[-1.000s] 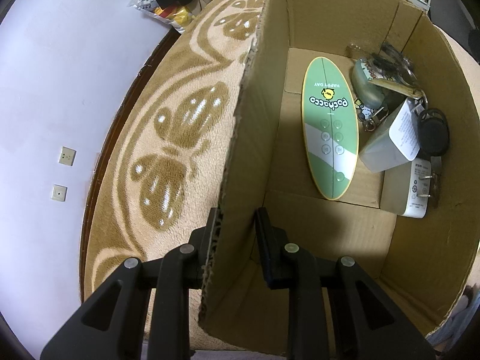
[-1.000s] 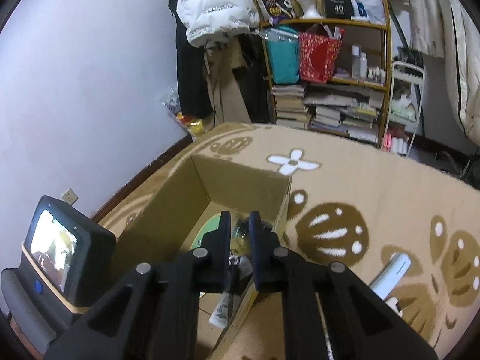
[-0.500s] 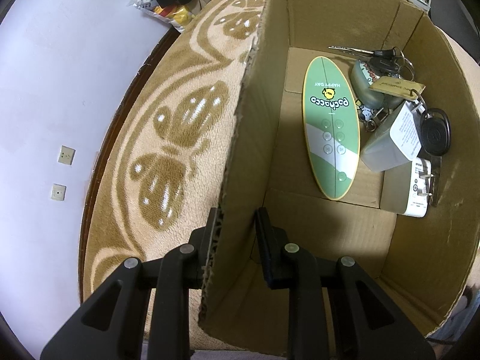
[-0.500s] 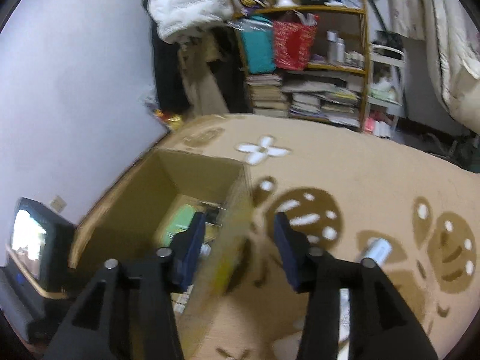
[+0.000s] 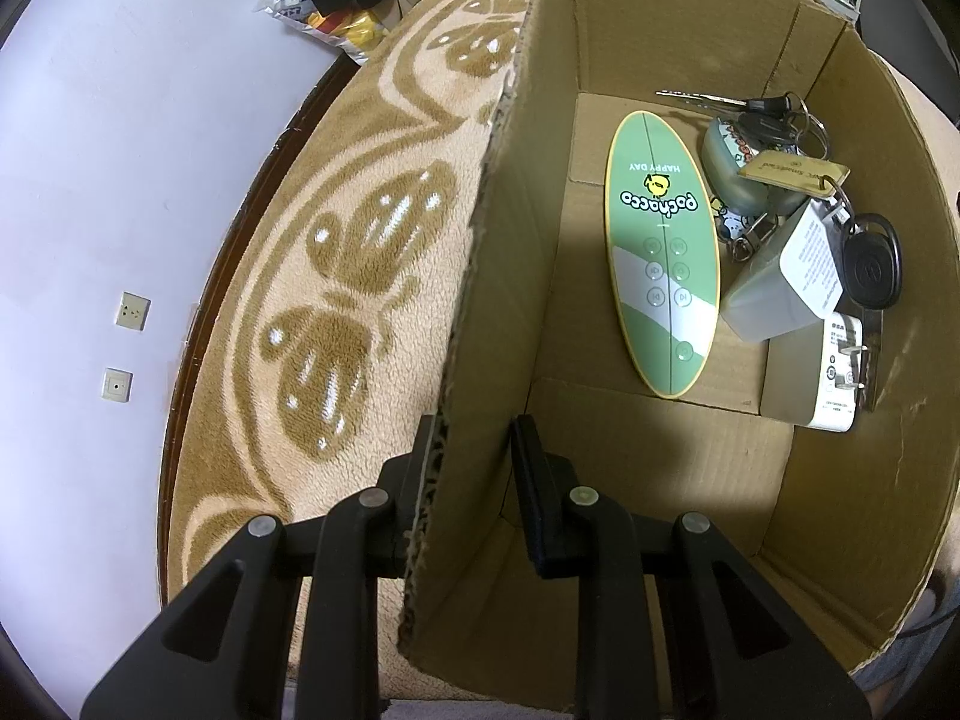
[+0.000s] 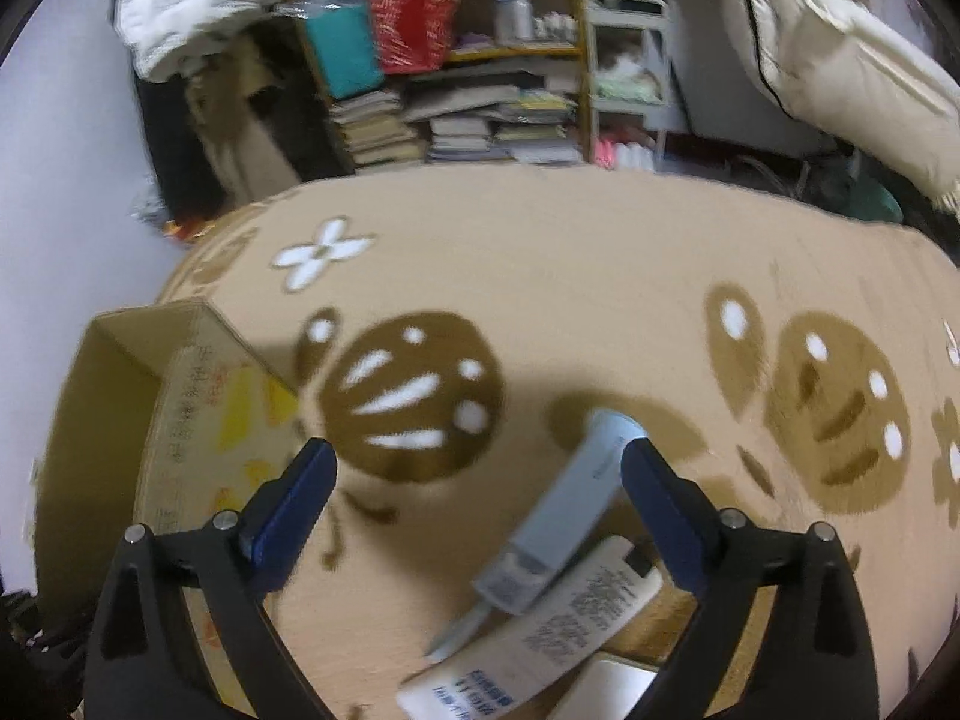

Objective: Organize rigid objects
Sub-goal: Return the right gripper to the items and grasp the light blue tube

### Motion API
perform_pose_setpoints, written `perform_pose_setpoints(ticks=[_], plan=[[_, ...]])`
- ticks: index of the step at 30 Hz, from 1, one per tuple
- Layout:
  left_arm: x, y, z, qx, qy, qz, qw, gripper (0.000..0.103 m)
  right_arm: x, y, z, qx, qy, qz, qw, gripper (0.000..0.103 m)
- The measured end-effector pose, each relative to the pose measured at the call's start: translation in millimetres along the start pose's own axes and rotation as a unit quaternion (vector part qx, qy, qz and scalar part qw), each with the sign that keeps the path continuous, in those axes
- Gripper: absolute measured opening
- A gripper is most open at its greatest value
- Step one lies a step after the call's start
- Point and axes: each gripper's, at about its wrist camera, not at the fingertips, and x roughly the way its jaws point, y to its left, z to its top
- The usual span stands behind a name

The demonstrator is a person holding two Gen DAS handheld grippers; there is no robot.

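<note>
The left claw point(image 5: 471, 468) still pinches the box point(image 5: 498, 276) wall. The right claw point(image 6: 477, 480), shut a second ago, has dropped the keys point(image 5: 774, 120) in and swung wide open over the blue tube point(image 6: 570, 498) (likely next) on the rug point(image 6: 570, 300).

Cardboard box point(image 5: 690, 30) set on carpet point(image 5: 360, 276), wall to its left. In box: oval remote point(image 5: 663, 252) laid centre; key bunch point(image 5: 774, 120) at far right; bottle point(image 5: 774, 282) propped just right of remote, touching charger point(image 5: 822, 372) nearer cam. R view: box at left, tube point(image 6: 570, 504) overlapping 2nd tube point(image 6: 540, 630) on carpet to its right; shelves point(image 6: 456, 60) behind.
</note>
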Motion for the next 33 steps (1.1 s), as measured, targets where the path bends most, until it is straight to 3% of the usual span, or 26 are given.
perform_pose_setpoints(ticks=[7,21,23,27,33], plan=[[1.5,-0.5,-2.2,0.001,0.003,0.000,1.0000,0.024,25.7,-15.0,-7.7,0.010,0.045,-0.028,0.999,0.100],[2.8,-1.1,-2.2,0.002,0.004,0.002,1.0000,0.024,50.9,-18.1,-13.8,0.004,0.078,-0.050,0.996,0.098],[2.7,-0.8,-2.0,0.002,0.004,0.002,1.0000,0.024,52.5,-14.5,-15.2,-0.004,0.083,-0.045,0.996,0.086],[2.8,-0.2,-2.3,0.002,0.004,0.001,1.0000,0.024,55.4,-7.5,-17.7,-0.020,0.080,-0.054,0.995,0.080],[3.0,2.6,-1.8,-0.001,0.004,-0.003,1.0000,0.024,56.4,-5.4,-15.6,-0.022,0.087,-0.043,0.995,0.057]])
